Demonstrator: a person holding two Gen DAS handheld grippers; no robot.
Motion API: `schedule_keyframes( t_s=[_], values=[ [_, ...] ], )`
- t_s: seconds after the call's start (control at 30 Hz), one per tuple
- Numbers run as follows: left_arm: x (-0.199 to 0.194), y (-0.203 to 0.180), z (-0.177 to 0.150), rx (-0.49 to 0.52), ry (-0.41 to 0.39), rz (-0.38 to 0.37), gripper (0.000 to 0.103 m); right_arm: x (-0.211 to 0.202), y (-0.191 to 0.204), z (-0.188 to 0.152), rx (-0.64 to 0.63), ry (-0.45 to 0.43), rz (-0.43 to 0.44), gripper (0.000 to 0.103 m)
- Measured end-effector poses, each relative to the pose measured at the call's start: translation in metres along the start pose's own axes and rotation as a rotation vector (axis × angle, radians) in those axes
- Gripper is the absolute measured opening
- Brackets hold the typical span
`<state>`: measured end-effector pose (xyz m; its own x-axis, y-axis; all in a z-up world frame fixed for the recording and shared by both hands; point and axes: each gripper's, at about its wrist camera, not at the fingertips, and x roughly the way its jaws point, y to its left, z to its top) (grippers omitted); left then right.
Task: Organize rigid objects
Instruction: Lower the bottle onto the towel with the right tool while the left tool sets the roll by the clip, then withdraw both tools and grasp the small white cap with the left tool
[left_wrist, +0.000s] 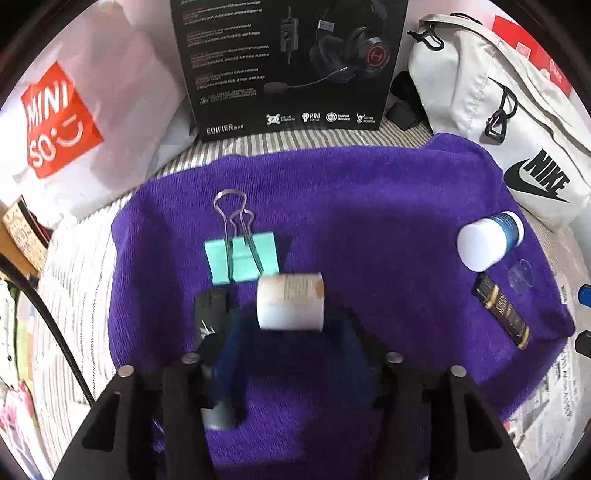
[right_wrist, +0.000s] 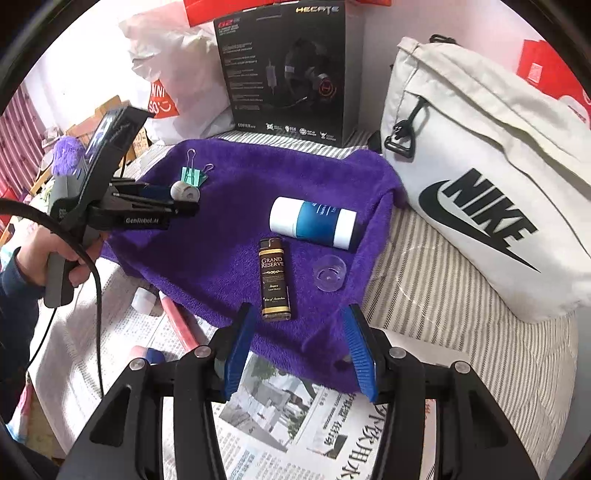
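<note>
A purple towel (left_wrist: 369, 206) carries the objects. A small white roll (left_wrist: 290, 301) lies on its side between the fingers of my left gripper (left_wrist: 284, 317), with a gap showing on each side, so the jaws stand open around it. Just beyond it sits a teal binder clip (left_wrist: 242, 258). To the right are a white bottle with a blue label (right_wrist: 314, 221), a dark lighter (right_wrist: 275, 280) and a small clear cup (right_wrist: 330, 273). My right gripper (right_wrist: 298, 308) hangs open and empty over the towel's near edge, just short of the lighter. The right wrist view also shows the left gripper (right_wrist: 186, 201) with the roll (right_wrist: 184, 191).
A black headset box (left_wrist: 291, 62) stands behind the towel, a white Nike bag (right_wrist: 480, 192) to the right, and a white shopping bag (left_wrist: 74, 122) to the left. Newspaper (right_wrist: 295, 417) covers the near side, with a small white bottle (right_wrist: 144, 299) and a red stick (right_wrist: 181, 325).
</note>
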<state>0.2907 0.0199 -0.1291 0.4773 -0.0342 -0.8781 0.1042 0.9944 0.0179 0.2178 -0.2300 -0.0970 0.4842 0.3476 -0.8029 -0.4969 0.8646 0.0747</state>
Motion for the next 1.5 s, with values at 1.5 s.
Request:
schedule_keyframes(
  t_s=[1.5],
  values=[
    [-0.052, -0.052, -0.104, -0.048, -0.029, -0.023, 0.055, -0.042, 0.035, -0.121, 0.232, 0.036, 0.086, 0.051]
  ],
)
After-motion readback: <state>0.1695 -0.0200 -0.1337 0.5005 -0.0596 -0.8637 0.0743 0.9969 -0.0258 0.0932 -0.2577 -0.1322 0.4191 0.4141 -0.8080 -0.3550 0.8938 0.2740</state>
